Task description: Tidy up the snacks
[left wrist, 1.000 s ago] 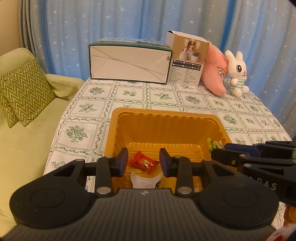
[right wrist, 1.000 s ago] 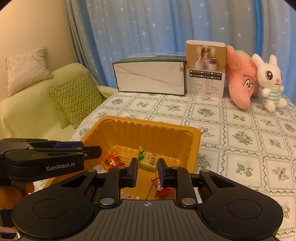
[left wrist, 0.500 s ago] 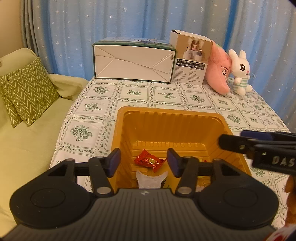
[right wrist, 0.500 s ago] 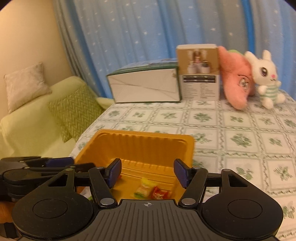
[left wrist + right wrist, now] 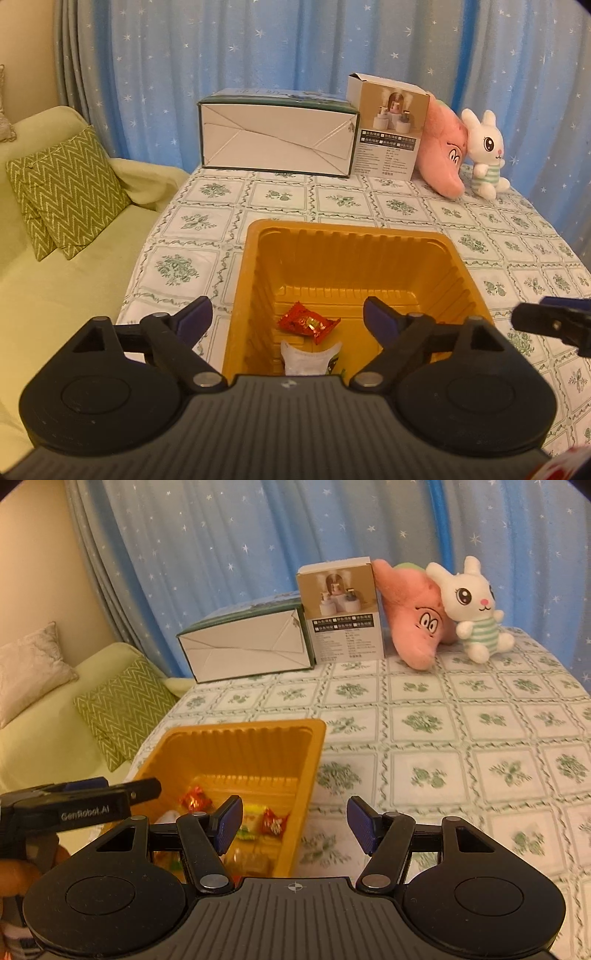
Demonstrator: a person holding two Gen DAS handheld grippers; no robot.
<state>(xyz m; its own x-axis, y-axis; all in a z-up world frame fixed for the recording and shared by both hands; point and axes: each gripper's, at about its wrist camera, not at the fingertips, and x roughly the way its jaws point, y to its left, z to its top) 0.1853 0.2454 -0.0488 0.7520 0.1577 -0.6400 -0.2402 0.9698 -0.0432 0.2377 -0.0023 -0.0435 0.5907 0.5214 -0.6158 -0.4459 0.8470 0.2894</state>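
An orange plastic tray (image 5: 347, 236) (image 5: 243, 734) sits on the patterned tablecloth near the table's front left. Inside it lie a red-wrapped candy (image 5: 308, 323) (image 5: 194, 798), a white packet (image 5: 308, 358), a yellow-green snack (image 5: 251, 812) and another red candy (image 5: 273, 821). My left gripper (image 5: 288, 314) hovers over the tray's near end, its jaws opening wide with nothing between them. My right gripper (image 5: 293, 819) stands open over the tray's right wall and the cloth beside it, holding nothing. Each gripper's finger shows at the edge of the other's view.
At the back of the table stand a white and green carton (image 5: 277, 140), a small product box (image 5: 388, 129), a pink plush (image 5: 441, 155) and a white rabbit plush (image 5: 484, 155). A green sofa with a zigzag cushion (image 5: 66, 195) lies left of the table.
Both grippers have gone from nearly shut to open. A red candy that was between the right fingers now lies in the tray. The right gripper has shifted right, off the tray's middle.
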